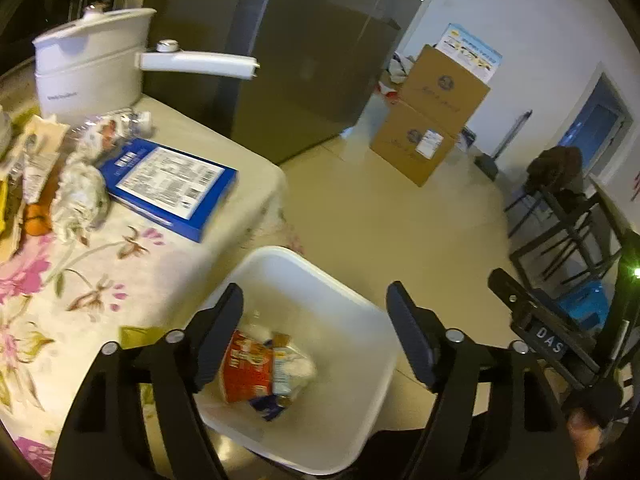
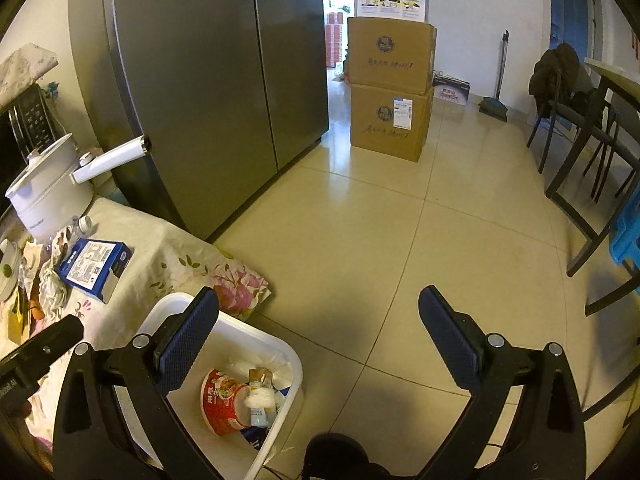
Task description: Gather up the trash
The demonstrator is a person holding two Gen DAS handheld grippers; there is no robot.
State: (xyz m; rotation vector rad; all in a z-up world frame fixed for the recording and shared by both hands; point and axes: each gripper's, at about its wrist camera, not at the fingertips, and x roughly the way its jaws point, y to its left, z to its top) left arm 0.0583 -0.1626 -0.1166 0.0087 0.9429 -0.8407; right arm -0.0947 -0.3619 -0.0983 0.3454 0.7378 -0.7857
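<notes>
Both grippers: black plastic frames, silver screws at pivots, fingers (image 1: 412, 340) faced with dark blue dimpled pads (image 2: 188, 340); white "DAS" lettering.

Open tiled floor (image 2: 400, 240) lies clear right of the white bin (image 2: 280, 350); the table edge (image 1: 256, 216) and fridge (image 2: 208, 92) hem its left

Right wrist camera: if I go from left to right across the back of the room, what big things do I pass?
White pot → grey fridge → stacked cardboard boxes → broom → dark chairs.
</notes>
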